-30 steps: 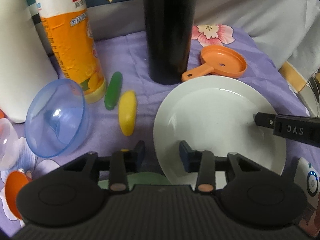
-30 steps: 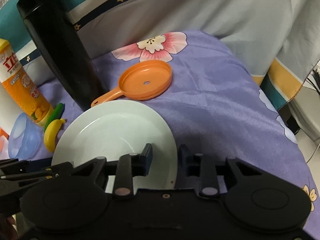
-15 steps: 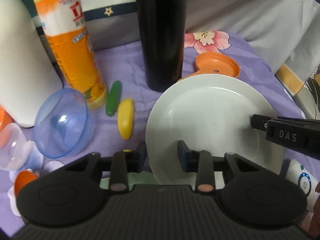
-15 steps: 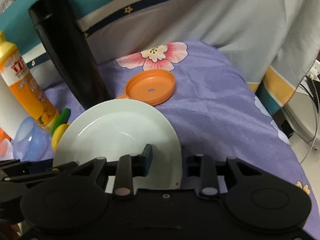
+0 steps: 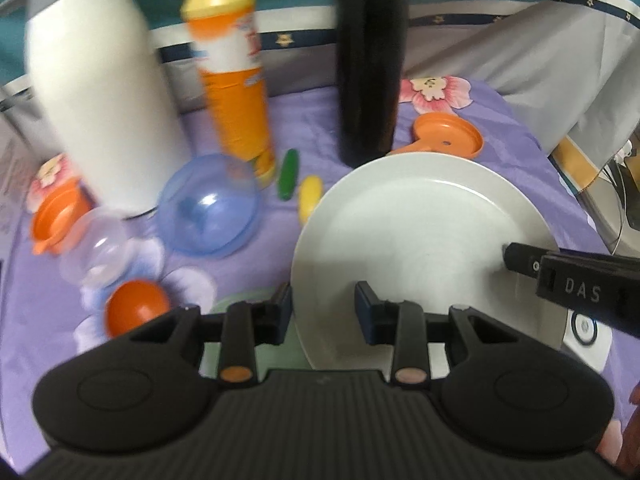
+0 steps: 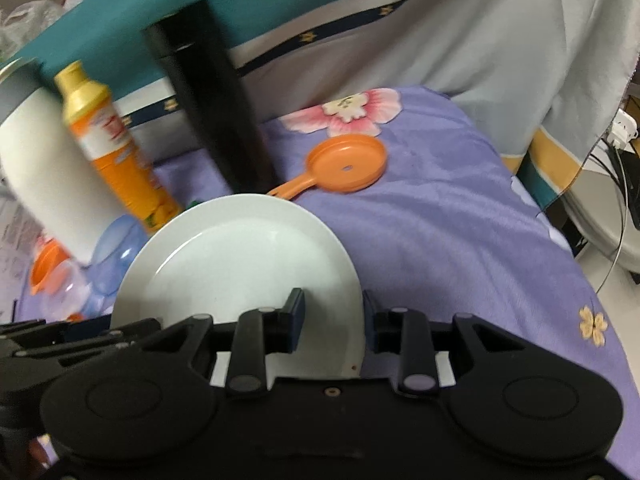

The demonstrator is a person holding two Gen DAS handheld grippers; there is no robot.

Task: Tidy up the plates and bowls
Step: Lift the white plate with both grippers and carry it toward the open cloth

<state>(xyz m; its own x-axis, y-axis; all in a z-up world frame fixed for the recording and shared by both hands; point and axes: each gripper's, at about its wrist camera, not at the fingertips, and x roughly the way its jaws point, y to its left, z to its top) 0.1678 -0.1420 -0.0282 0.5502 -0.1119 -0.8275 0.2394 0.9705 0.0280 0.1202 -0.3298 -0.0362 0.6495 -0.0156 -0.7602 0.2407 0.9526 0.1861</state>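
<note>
Both grippers are on the plate (image 5: 420, 232), one per rim. Left gripper (image 5: 323, 312) straddles the near-left rim, fingers (image 5: 285, 309) pinching it, rim edge sitting in the gap. Right gripper (image 6: 334, 322) same deal on the near-right rim, fingers (image 6: 295, 318) closed on the edge; its tip also shows in the left view over the plate's right side.

Plate looks to be off the cloth (image 6: 440, 232), tilted a bit, near side of the scene, in front of the black flask (image 5: 370, 64). Orange pan (image 6: 346, 164) just beyond its far edge, apart from it. A pale green thing peeks out under the near-left rim, can't tell what.

Handling, my read: stiff glazed ceramic, smooth so slippery, chips or breaks if dropped. Prob moderate weight, hence two-hand carry. Rim pinch at opposite sides is the right hold, pads need to go past the lip onto the flat. Keep both hands level w/ each other or it'll twist out.

Bowls far left: blue bowl (image 5: 208, 204) on its side, clear bowl (image 5: 96, 250) beside it, both thin plastic, light, will skid. Orange ball (image 5: 136, 312) near left. Bottle (image 5: 232, 80) and white jug (image 5: 100, 92) behind them, tall, tippable, so give clearance.
</note>
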